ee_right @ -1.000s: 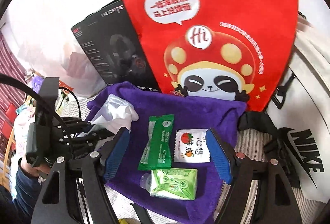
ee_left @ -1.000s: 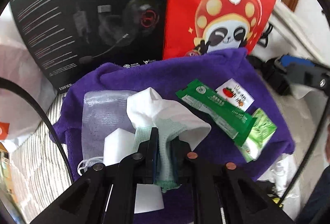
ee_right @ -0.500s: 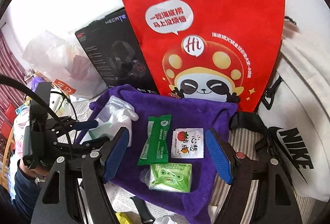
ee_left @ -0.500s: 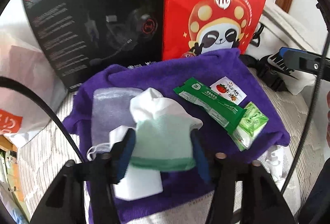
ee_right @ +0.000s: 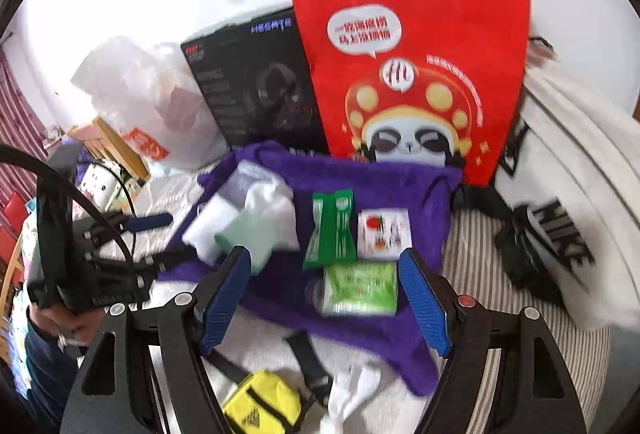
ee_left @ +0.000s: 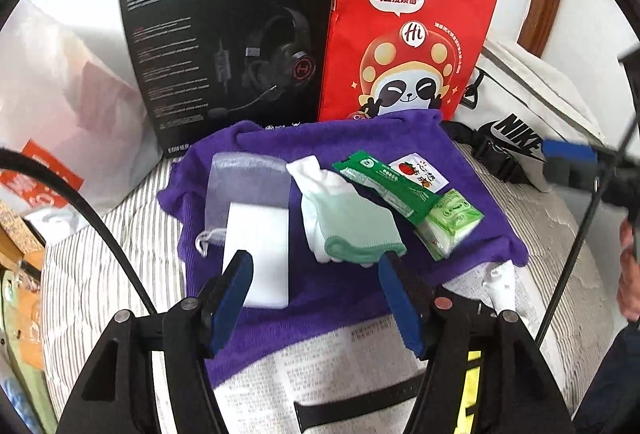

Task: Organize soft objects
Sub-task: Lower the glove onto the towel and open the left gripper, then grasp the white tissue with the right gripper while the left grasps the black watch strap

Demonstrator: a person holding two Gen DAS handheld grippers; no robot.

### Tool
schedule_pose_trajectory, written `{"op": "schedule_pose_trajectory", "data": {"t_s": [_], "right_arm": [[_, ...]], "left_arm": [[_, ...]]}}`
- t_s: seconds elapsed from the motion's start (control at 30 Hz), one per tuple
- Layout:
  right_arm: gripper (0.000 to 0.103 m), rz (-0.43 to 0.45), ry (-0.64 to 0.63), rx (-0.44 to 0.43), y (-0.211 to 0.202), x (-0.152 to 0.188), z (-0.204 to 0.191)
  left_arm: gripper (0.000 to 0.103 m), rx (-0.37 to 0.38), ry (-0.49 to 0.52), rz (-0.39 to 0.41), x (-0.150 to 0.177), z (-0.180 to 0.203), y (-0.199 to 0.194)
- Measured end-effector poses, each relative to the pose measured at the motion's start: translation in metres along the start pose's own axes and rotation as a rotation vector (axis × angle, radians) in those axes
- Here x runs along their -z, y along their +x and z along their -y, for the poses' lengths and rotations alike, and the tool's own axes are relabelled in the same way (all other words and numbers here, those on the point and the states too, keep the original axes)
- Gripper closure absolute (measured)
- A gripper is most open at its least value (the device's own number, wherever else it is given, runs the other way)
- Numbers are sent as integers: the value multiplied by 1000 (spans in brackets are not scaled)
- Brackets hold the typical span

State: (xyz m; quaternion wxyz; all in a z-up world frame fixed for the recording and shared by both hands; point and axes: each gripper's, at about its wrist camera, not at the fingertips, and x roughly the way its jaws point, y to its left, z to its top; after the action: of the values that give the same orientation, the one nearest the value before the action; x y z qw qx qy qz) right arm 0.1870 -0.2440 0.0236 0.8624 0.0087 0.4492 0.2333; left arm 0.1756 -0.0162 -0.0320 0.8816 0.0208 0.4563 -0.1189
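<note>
A purple towel lies spread on a striped bed. On it rest a sheer mesh pouch, a white sponge block, a white and mint-green glove, a green sachet, a small tomato-print packet and a green tissue pack. My left gripper hangs just short of the glove, its jaws opening, nothing between them. My right gripper stands open over the towel's near edge, the tissue pack lying loose below its gap.
A black headset box and a red panda bag stand at the back. A white sports bag lies to the right, a plastic bag to the left. Newspaper, a yellow pouch and a white sock lie near me.
My left gripper let go of the glove, which now lies on the towel, and pulled back and up. My right gripper also drew back, still open.
</note>
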Motion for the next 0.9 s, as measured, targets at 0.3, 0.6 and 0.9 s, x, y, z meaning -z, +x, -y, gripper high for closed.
{"op": "schedule_pose_trajectory", "data": {"t_s": [0.3,0.6,0.9], "right_arm": [[27,-98,69,52,5,78,4],[38,-222,104,152,43,135,18],[58,-197,-4,228,52,147,3]], "left_arm": [[39,12,-6,16,30,-6,-21],[39,7,-52,9,79,-19,-34],[39,23,-79,-15,102,-18,-27]]}}
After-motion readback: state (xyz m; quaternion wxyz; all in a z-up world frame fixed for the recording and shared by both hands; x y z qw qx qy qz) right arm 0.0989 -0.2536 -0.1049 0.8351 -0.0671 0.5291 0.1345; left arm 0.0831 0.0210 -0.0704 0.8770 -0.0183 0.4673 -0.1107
